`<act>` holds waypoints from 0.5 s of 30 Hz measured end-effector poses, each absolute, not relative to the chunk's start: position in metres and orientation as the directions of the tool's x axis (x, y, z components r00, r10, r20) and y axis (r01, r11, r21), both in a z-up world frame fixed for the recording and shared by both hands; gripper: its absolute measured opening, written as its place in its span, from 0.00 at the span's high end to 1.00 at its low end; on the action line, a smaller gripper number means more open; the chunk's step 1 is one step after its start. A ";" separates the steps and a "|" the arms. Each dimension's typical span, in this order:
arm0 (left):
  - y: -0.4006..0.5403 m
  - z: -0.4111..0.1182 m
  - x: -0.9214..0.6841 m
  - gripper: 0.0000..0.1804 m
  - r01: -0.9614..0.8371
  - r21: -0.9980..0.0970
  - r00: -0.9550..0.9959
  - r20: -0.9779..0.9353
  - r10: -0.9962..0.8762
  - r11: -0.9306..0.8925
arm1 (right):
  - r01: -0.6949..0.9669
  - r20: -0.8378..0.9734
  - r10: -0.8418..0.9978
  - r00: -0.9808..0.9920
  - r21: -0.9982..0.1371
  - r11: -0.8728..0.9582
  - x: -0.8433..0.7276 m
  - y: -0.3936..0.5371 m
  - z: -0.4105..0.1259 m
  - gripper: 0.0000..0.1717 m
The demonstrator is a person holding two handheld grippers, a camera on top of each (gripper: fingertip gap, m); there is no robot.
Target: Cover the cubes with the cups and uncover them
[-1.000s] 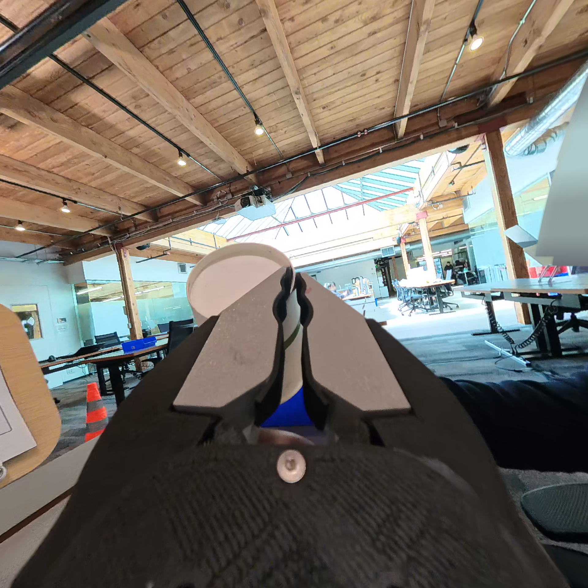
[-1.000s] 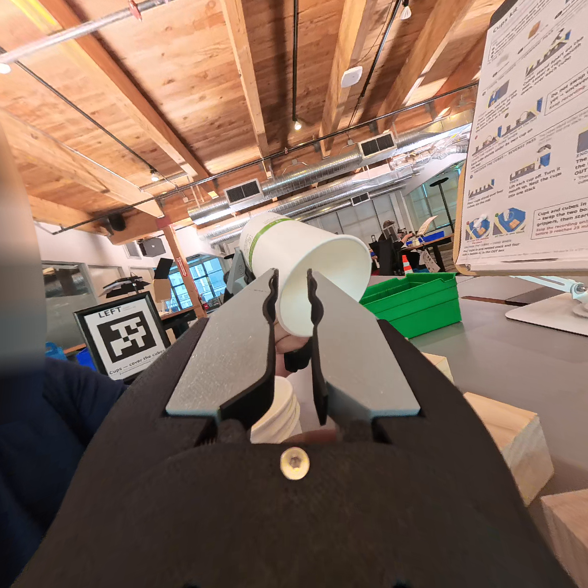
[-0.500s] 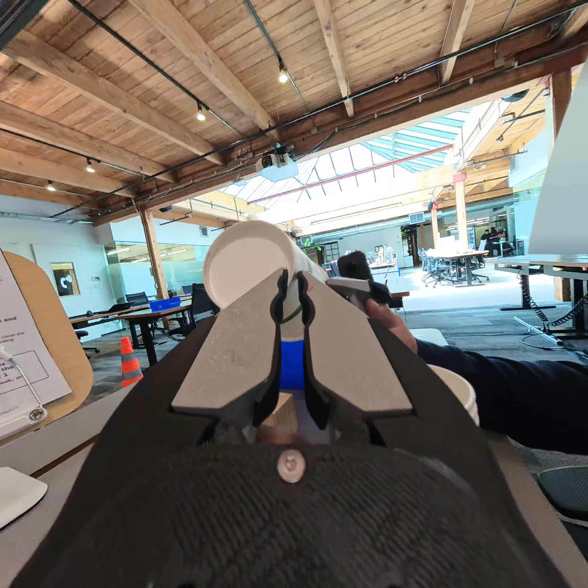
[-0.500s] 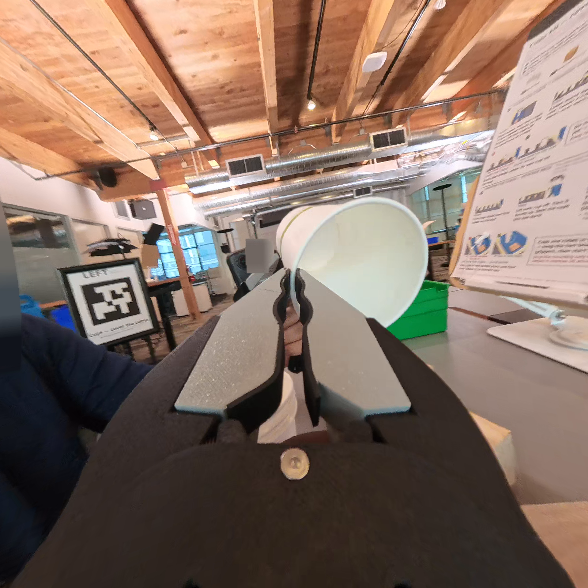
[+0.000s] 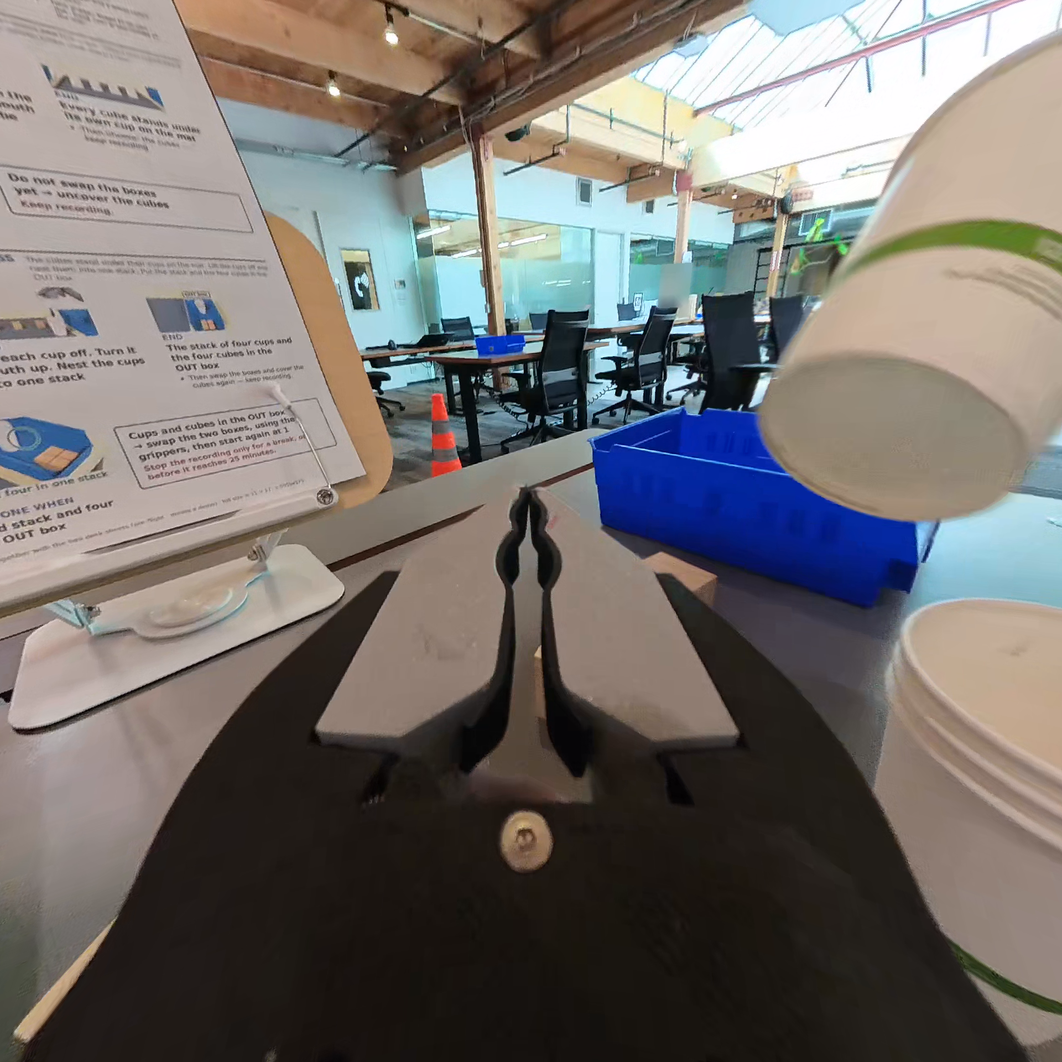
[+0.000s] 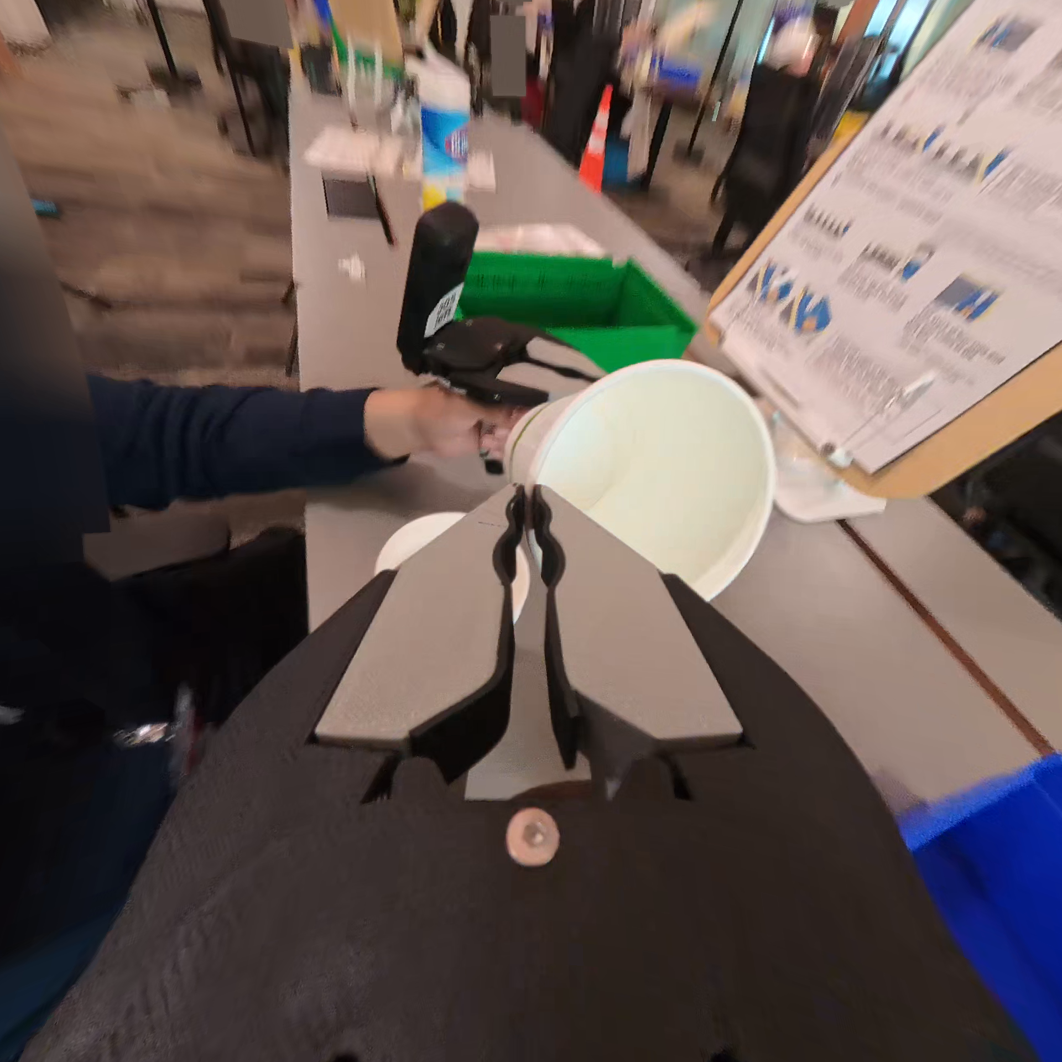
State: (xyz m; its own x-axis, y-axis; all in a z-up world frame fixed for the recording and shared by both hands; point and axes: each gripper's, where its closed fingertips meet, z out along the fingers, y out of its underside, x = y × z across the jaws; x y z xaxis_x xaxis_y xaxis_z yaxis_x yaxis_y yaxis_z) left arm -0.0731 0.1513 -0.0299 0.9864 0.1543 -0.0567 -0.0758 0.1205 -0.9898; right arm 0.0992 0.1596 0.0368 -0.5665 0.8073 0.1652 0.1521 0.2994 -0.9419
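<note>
Having let go, the left hand-held gripper (image 5: 527,500) now pinches nothing.

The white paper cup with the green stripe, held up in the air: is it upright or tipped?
Tipped. The white paper cup lies nearly sideways, its empty mouth facing the right gripper pinching its rim.

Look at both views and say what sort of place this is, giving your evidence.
Probably an open-plan office or lab: rows of desks with black office chairs, exposed timber ceiling beams, and an instruction sheet on a stand on the grey worktable.
</note>
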 end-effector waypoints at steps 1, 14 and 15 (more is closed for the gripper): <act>0.152 -0.031 -0.074 1.00 -0.072 -0.991 0.986 -0.054 0.155 0.114 | 0.208 0.149 0.806 -0.573 -0.925 0.319 0.104 0.156 0.041 1.00; 0.152 -0.037 -0.083 1.00 -0.078 -0.992 0.983 -0.060 0.176 0.100 | 0.513 0.148 0.687 -0.712 -0.559 0.651 0.123 0.105 -0.009 1.00; 0.153 -0.038 -0.082 1.00 -0.077 -0.992 0.983 -0.059 0.171 0.096 | 0.520 0.151 0.686 -0.712 -0.543 0.659 0.121 0.104 -0.015 1.00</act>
